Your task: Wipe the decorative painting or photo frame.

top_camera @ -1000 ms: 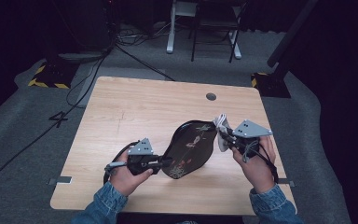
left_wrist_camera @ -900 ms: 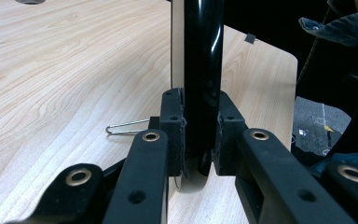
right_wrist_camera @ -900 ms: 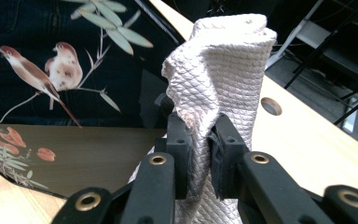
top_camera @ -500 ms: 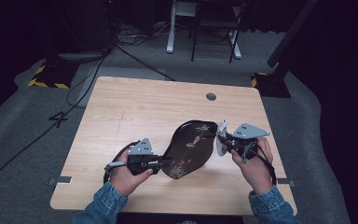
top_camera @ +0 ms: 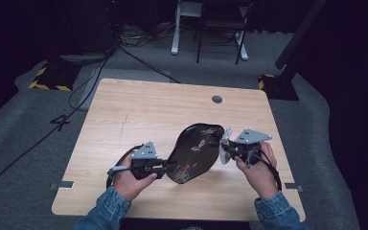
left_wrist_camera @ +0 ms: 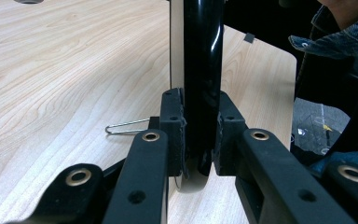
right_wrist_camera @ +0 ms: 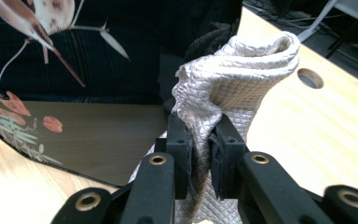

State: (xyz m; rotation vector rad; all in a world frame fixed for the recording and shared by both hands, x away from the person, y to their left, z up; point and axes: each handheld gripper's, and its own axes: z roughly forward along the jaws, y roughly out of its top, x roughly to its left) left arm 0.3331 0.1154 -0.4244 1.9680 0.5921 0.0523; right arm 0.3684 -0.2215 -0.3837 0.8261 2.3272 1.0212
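Black lacquered tray (top_camera: 194,154) with a painted floral design sits between the 2 grippers, tilted above the wooden surface (top_camera: 139,115). Left gripper (left_wrist_camera: 199,135) is clamped on its near edge; right gripper (right_wrist_camera: 200,154), just beside its far end, pinches a pale textured cloth (right_wrist_camera: 228,88).

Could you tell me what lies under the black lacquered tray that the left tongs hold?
The tray is tilted above the wooden table, its rim clamped in the left tongs. A thin wire clip lies beside it. The table directly beneath is hidden.
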